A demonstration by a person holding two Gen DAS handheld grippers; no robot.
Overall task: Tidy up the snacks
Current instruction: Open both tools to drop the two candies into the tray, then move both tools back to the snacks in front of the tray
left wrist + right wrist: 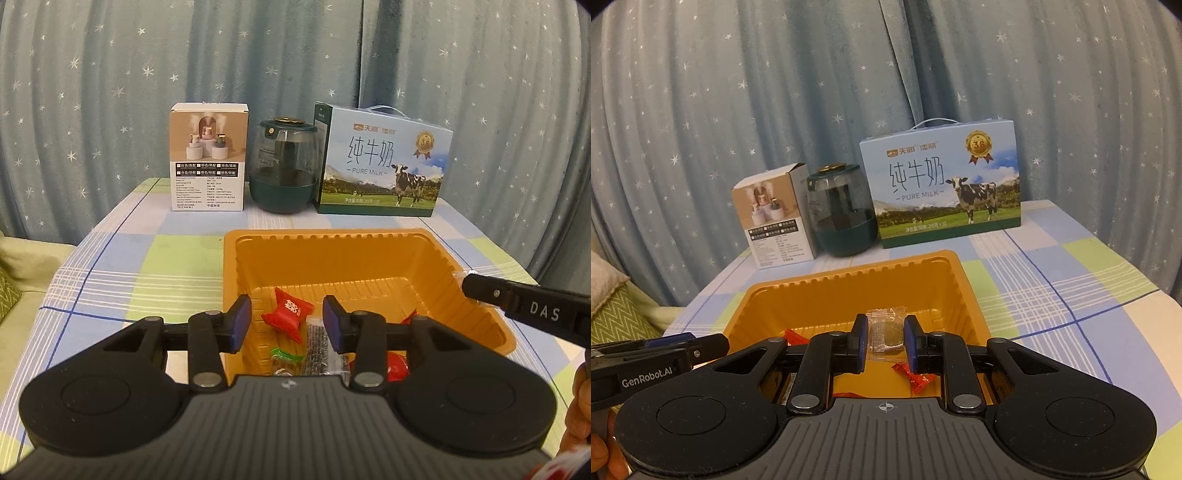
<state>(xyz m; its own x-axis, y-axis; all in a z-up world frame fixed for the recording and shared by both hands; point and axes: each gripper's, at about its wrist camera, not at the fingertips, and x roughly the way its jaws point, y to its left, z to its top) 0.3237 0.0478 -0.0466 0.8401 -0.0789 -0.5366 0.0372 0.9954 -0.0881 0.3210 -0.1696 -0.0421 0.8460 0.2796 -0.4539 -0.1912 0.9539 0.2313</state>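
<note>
Our right gripper (885, 341) pinches a small clear-wrapped snack packet (884, 330) over the orange ribbed plastic tray (964, 291); our left gripper (287, 325) hangs part open, empty, above a red foil candy (288, 314) there. We judge the packet light, crinkly and slippery, best gripped mid-body

This looks like a home, a living room or bedroom. Blue star-sprinkled curtains (295, 74) fill the upper frame. A table with a checked blue-green cloth (122, 266) holds a carton of pure milk (384, 162), a humidifier (283, 166) and its retail box (208, 157). At the left edge sits a green sofa cushion (624, 317).
</note>
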